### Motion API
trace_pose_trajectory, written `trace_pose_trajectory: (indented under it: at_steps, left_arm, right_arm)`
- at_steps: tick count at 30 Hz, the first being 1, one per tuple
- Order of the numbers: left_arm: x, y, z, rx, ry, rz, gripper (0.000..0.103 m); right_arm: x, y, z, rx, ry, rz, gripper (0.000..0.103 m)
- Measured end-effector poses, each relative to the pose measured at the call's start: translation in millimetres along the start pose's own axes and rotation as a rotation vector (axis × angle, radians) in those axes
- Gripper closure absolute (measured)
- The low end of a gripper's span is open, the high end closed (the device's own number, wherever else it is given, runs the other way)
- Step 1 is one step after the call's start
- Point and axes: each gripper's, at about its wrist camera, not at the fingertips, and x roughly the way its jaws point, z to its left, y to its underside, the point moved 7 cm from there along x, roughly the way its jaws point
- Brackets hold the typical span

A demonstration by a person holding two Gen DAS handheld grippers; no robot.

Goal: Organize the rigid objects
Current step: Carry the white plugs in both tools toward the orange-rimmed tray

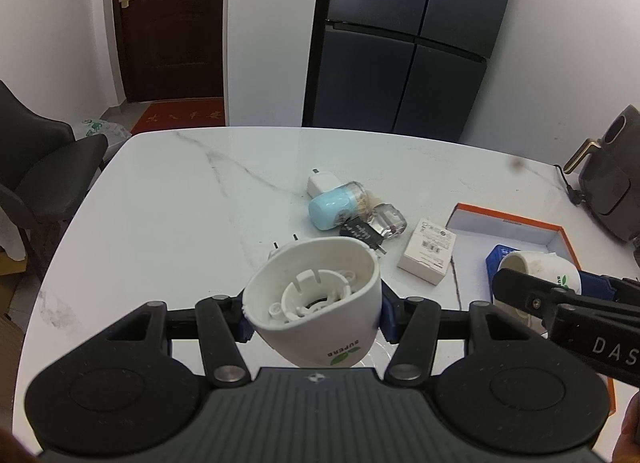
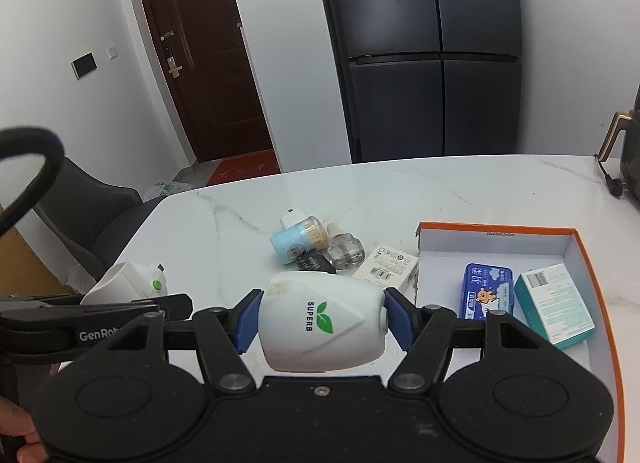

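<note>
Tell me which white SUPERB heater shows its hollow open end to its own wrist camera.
The left gripper holds it: SUPERB heater, ribbed inside visible. The right gripper holds its heater side-on, showing the logo.

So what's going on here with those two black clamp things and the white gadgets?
A person is tidying a marble table, one handheld gripper per hand. The left gripper grips a white plug-in device, open end facing the camera; the right gripper grips a matching one. An orange-rimmed box to the right already holds two small cartons. Other items lie loose mid-table.

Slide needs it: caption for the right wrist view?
Right gripper holds a white SUPERB heater beside the orange-rimmed box.
</note>
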Motion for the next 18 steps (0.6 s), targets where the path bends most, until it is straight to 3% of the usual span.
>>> trace_pose_trajectory:
  at_steps: [18]
  left_arm:
    - [-2.4, -2.0, -20.9, 0.004, 0.054, -0.015, 0.046]
  right_arm:
    - [-17.1, -5.5, -15.3, -0.019, 0.037, -0.017, 0.025]
